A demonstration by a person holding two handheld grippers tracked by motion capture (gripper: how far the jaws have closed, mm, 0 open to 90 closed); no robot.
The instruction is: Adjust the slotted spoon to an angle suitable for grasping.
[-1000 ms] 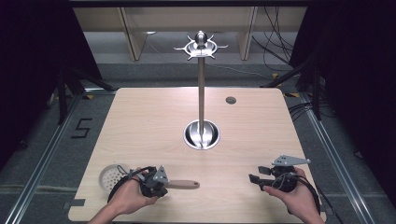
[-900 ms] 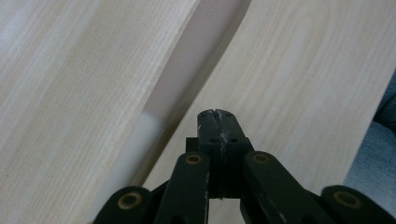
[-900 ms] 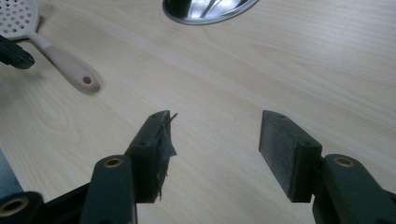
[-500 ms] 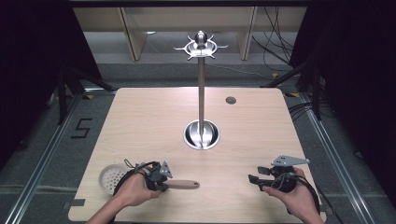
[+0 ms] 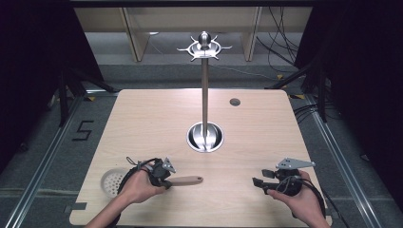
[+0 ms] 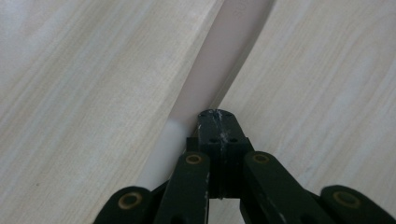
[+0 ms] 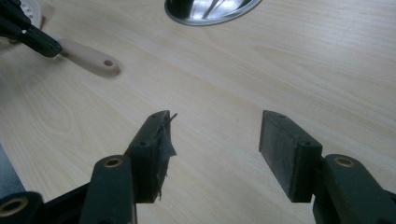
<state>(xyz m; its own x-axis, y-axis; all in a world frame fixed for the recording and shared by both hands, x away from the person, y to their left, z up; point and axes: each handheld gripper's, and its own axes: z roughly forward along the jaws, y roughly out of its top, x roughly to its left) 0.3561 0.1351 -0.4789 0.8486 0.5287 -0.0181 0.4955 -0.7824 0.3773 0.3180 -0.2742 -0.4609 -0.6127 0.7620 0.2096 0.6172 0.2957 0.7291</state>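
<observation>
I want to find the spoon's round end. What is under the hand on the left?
Under the left hand peeks a white holed scoop head; its wooden handle sticks out right. The hand covers their join.

Near the front left corner of the surface (image 5: 142,118) lies the skimmer (image 5: 142,180), its perforated head (image 5: 111,181) toward the left edge and its handle (image 5: 187,180) pointing right toward the middle. The left gripper (image 5: 159,173) sits over the handle where it meets the head, fingers together at the handle, seemingly pinching it, though the close view is too tight to be sure. Over at the front right, the right gripper (image 7: 212,149) hovers, well apart from the skimmer, fingers spread above bare surface. Behind both, at centre, stands the rack (image 5: 205,95), its base (image 5: 205,137) on the surface and its hook ring (image 5: 204,47) up top. A small disc (image 5: 235,101) lies behind the base, to the right.
</observation>
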